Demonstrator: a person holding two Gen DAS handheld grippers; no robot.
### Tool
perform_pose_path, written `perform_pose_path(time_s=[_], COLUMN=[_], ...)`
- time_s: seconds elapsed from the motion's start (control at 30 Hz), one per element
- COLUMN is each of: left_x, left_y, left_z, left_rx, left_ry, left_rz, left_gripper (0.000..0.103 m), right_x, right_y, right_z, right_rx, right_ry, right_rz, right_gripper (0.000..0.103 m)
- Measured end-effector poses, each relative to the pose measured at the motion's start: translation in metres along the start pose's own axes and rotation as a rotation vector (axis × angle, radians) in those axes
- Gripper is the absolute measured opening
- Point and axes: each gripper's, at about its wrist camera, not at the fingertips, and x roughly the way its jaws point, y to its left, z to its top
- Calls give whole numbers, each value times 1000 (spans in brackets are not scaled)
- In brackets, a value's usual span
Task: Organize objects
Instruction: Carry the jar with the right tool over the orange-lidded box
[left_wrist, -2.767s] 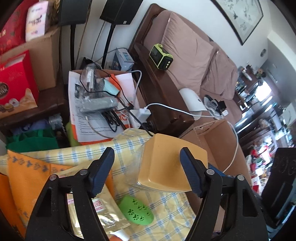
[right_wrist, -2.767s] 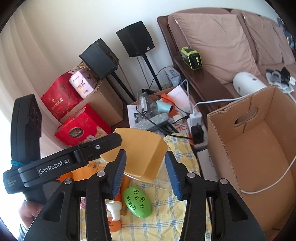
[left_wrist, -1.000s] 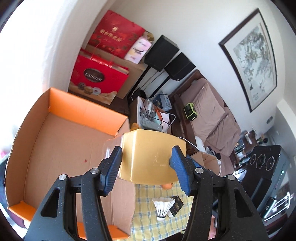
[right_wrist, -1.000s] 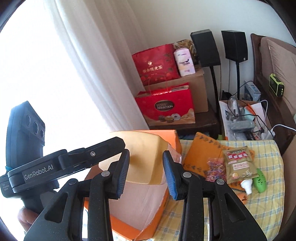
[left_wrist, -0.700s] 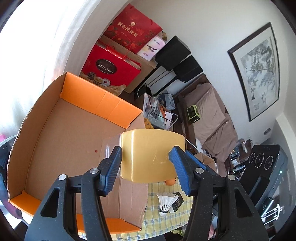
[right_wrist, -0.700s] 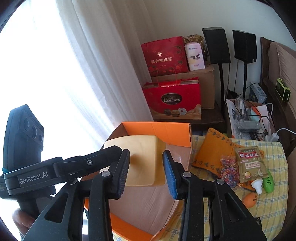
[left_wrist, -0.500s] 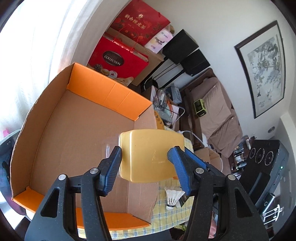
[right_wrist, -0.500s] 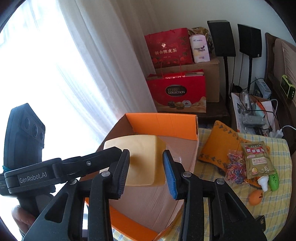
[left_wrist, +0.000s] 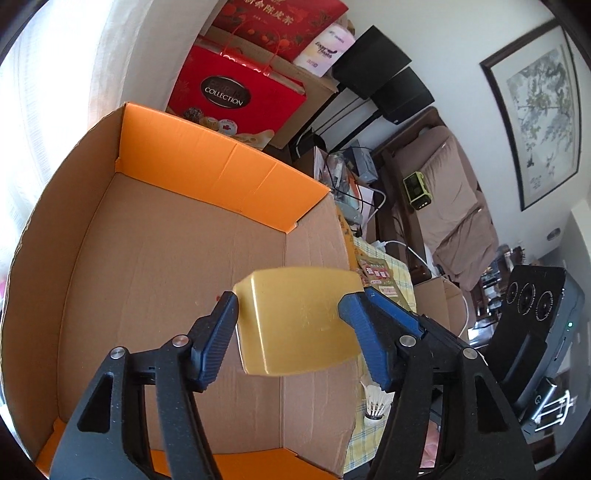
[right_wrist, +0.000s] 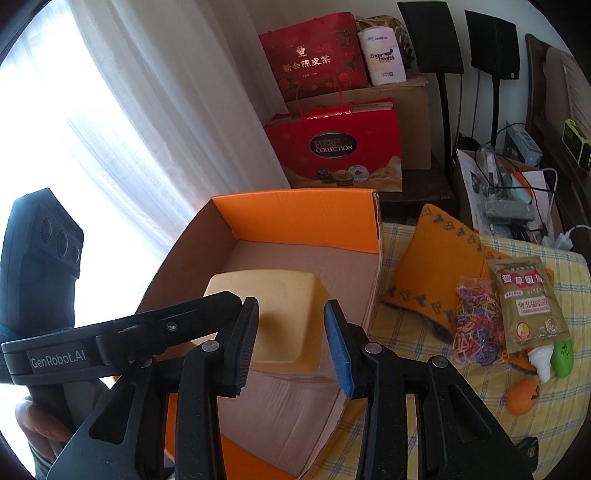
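The left gripper (left_wrist: 288, 317) has its jaws clamped on the yellow box (left_wrist: 299, 317), held over the open carton (left_wrist: 184, 177). The right gripper (right_wrist: 291, 336) sits half open and empty, with loose items at three o'clock. Next, I'd guess: lower and release.

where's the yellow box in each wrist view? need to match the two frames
Left wrist: yellow box at lower centre, held between the left tongs, above the cardboard box.
Right wrist: yellow box at lower centre, partly behind the right tongs.
Shared landmark: red gift bag.
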Motion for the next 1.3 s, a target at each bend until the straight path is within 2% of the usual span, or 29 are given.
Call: perform_pose_path(time_s=[0.1, 0.13, 0.23, 0.33, 0.4, 0.53, 0.6, 0.67, 0.73, 0.8, 0.93, 1.13, 1.3], left_x=[-7, -11, -27, -35, -35, -30, -25, -18, -10, -6, 5, 17, 2], left_y=[6, 7, 8, 9, 9, 5, 1, -4, -11, -17, -15, -12, -27], left_z=[6, 5, -3, -20, -31, -47, -48, -46, -41, -35, -10, 35, 32], left_rx=[9, 20, 88, 191, 248, 319, 337, 343, 362, 388, 358, 250, 296], left_ry=[-30, -42, -77, -86, -68, -39, -26, -1, 25, 19, 43, 100, 150], left_rz=[5, -4, -11, 56, 67, 69, 57, 41, 45, 79, 65, 36, 72], left_gripper=[65, 74, 86, 88, 88, 83, 75, 61, 53, 52, 50, 50, 51], right_x=[3, 1, -11, -23, -28, -27, -24, -17, -8, -2, 5, 23, 12], right_y=[-6, -9, -14, -13, -11, -4, 1, 5, 8, 11, 5, -30, -28], right_z=[5, 4, 2, -6, -12, -29, -35, -35, -33, -29, -14, 23, 46], right_rx=[23, 38, 37, -37, -81, -156, -184, -196, -200, -206, -191, 63, 117], right_ry=[2, -3, -34, -56, -63, -63, -65, -47, -25, -20, -19, 56, 75], right_rz=[20, 34, 62, 47, 39, 61, 69, 68, 72, 48, 10, 142, 171], right_gripper=[42, 45, 56, 58, 58, 56, 54, 46, 38, 36, 36, 36, 36])
